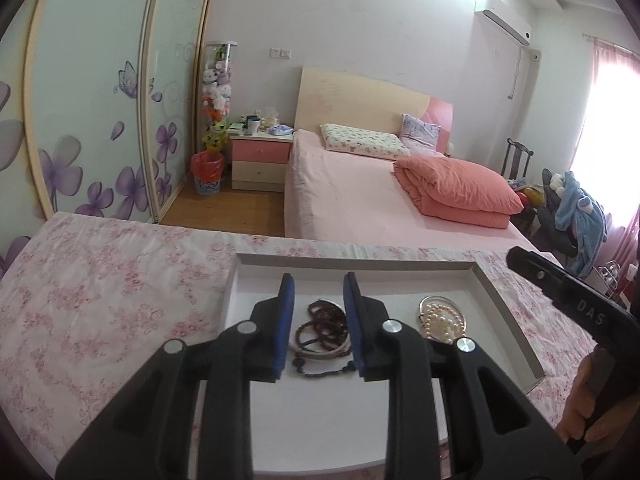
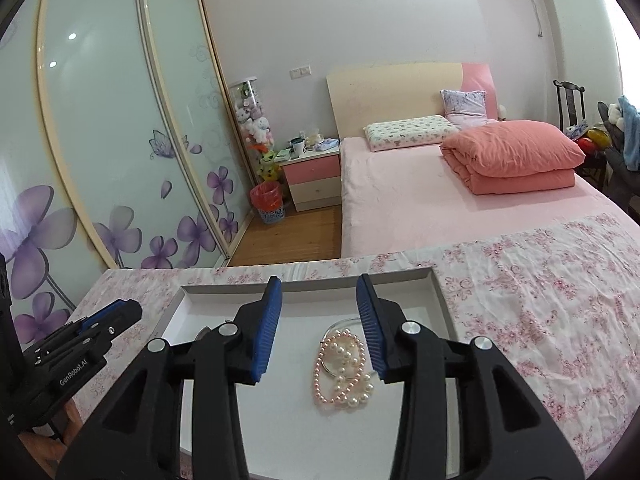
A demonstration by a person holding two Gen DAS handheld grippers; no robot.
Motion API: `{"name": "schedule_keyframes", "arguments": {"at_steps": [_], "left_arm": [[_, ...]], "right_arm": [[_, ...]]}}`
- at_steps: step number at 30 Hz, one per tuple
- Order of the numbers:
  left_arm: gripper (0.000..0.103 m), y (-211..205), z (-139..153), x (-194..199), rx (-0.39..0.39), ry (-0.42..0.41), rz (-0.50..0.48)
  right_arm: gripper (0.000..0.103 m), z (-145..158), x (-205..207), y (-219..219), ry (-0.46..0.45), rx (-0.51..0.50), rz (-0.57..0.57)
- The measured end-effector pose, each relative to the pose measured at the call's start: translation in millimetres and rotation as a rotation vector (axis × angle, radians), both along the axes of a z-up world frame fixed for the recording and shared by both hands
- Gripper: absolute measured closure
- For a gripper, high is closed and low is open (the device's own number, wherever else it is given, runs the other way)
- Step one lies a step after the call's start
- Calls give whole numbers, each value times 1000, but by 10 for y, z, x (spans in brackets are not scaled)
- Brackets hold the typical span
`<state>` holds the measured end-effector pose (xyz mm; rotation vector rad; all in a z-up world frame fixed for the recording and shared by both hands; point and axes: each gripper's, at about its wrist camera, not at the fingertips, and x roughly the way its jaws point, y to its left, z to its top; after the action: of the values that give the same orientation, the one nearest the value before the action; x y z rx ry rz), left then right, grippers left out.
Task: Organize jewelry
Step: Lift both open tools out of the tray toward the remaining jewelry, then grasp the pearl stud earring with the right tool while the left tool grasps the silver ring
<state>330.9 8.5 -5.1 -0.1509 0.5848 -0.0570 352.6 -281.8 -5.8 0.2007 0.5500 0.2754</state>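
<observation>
A shallow white tray [image 1: 508, 304] lies on a pink floral cloth. In the left wrist view, dark brown bead strings [image 1: 325, 322] and a pale bangle [image 1: 320, 351] lie in it, between the open blue-padded fingers of my left gripper [image 1: 319, 284], which holds nothing. To their right is a pearl necklace [image 1: 442, 318] on a clear ring. In the right wrist view my right gripper [image 2: 319, 284] is open and empty over the tray [image 2: 438, 300], with the pearl necklace [image 2: 344, 368] lying between and below its fingers. The left gripper's body [image 2: 80, 340] shows at the left.
The floral cloth [image 2: 540, 300] covers the table around the tray. Beyond it are a pink bed [image 2: 420, 200] with a folded quilt [image 2: 516, 156], a bedside table [image 2: 314, 176], a bin [image 2: 268, 202] and sliding wardrobe doors [image 2: 120, 140].
</observation>
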Motion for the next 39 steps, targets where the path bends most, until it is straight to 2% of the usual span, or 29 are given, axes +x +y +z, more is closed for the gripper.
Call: {"name": "schedule_keyframes", "arguments": {"at_steps": [6, 14, 23, 28, 39], "left_arm": [[75, 27, 17, -194, 11, 6, -7], [61, -32, -57, -709, 15, 35, -74], [53, -160, -349, -1199, 14, 122, -164], [48, -276, -461, -1362, 47, 147, -202], [38, -442, -604, -1462, 95, 179, -238]], "right_arm": [[63, 19, -140, -64, -1, -3, 5], [63, -30, -584, -292, 20, -41, 8], [63, -461, -1057, -578, 167, -84, -9], [63, -709, -1266, -585, 242, -114, 25], [65, -978, -1412, -466, 315, -166, 60]]}}
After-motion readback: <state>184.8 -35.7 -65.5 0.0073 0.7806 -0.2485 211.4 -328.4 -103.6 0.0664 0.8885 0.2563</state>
